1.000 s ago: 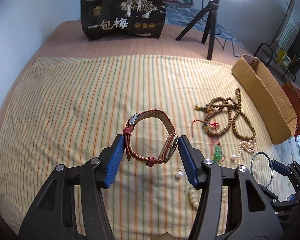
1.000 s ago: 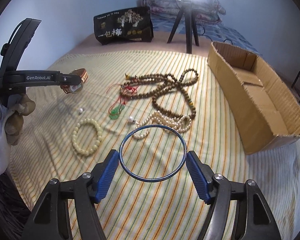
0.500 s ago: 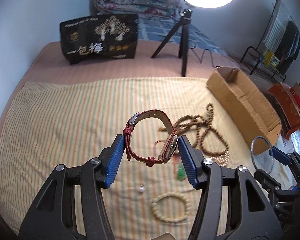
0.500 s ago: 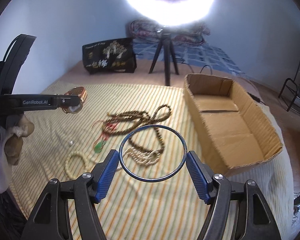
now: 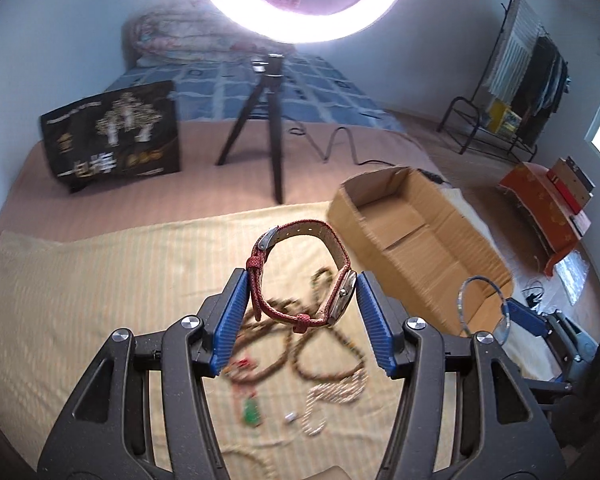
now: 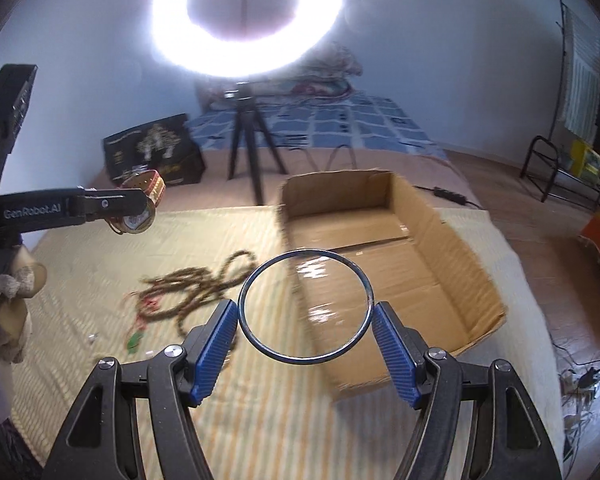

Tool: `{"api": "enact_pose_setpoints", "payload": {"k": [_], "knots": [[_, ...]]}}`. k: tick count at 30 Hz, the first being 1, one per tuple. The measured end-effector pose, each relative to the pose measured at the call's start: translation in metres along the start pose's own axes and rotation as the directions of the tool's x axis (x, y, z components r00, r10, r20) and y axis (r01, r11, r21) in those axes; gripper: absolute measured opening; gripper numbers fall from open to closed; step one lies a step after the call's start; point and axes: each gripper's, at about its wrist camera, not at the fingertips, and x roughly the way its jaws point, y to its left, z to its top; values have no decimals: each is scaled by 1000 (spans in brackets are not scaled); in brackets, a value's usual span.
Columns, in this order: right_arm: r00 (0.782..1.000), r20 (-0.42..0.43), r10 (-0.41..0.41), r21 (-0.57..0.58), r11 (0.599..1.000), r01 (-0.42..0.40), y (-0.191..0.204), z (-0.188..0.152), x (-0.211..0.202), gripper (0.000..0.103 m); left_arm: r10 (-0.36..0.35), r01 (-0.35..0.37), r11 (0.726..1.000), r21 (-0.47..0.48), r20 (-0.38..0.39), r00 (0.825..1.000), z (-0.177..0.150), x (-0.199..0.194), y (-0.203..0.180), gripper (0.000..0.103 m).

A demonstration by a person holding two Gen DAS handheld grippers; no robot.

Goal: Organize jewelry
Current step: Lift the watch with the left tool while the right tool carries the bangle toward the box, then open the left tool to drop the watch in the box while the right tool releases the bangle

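Note:
My left gripper [image 5: 300,312] is shut on a red-strapped wristwatch [image 5: 332,240] and holds it in the air above the striped cloth [image 5: 80,300]. It also shows in the right wrist view [image 6: 140,216] at the left. My right gripper [image 6: 304,344] is shut on a thin dark metal bangle [image 6: 256,336], held in front of the open cardboard box [image 6: 440,256]. The bangle also shows in the left wrist view [image 5: 462,300]. Brown bead necklaces [image 6: 196,288], a green pendant [image 5: 252,414] and a pale bead strand [image 5: 332,392] lie on the cloth below.
A ring light on a black tripod [image 5: 268,128] stands behind the cloth. A black printed bag [image 5: 116,136] stands at the back left. The cardboard box [image 5: 420,232] lies at the right of the cloth. A metal rack [image 5: 492,128] and an orange box [image 5: 540,208] stand further right.
Both grippers have risen and swung right toward the cardboard box, still holding the watch and the bangle. The jewelry on the cloth now lies lower and further left in both views.

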Motion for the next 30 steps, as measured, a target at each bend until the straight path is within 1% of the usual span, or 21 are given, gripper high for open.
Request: {"api": "enact_pose_setpoints", "payload": {"k": [5,10,14,22,25,30], "knots": [[999,-13,-49,21,999,49,-27,8,12,71,-41,41,999,-8,-30,999,18,25,-20,57],[996,-24,-86,49,995,87,-52,13,22,71,-40,40,998,48,-13,999,39,39,-47,57],[994,-38,-104,62,992,106,-64,15,30,71,-53,54,995,83,-14,998,46,53,-66,57],[992,-45,-115,96,988,119,-79,19,39,71,-71,79,989,125,-73,995,43,90,-92,57],[992,-57,-114,107,987,119,-83,19,44,71,-80,91,987,129,-89,993,41,97,-97,57],[991,-70,-112,117,986,119,-85,17,48,71,-75,87,987,135,-92,993,40,102,-101,57]]}}
